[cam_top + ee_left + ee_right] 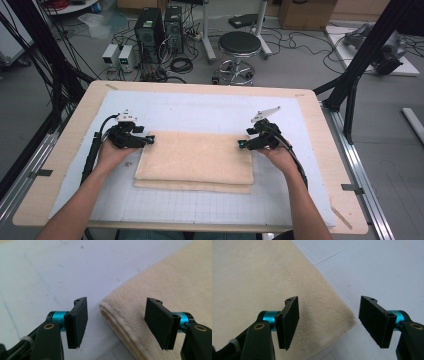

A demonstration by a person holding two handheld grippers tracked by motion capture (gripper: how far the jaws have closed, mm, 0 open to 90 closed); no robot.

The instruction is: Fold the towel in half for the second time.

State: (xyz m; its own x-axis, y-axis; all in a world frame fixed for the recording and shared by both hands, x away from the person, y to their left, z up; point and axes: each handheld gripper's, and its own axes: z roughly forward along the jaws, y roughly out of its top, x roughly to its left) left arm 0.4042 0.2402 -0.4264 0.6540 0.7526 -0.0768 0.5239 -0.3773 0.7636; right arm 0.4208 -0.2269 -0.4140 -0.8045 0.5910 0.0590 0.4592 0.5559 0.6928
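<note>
A folded cream towel (pixel 195 160) lies flat on the white gridded mat (pixel 200 112) in the middle of the table. My left gripper (pixel 149 140) sits at the towel's far left corner, its jaws open and apart from the cloth. In the left gripper view the towel's folded corner (pixel 120 312) lies between and below the open left gripper (pixel 120 323), untouched. My right gripper (pixel 242 144) sits at the towel's far right corner, also open. In the right gripper view the towel corner (pixel 327 315) lies under the open right gripper (pixel 329 323).
The mat covers most of a light wooden table (pixel 75 130). Beyond the table's far edge stand a black stool (pixel 239 47), computer towers (pixel 150 30) and cables on the floor. A black frame post (pixel 360 60) rises at the right.
</note>
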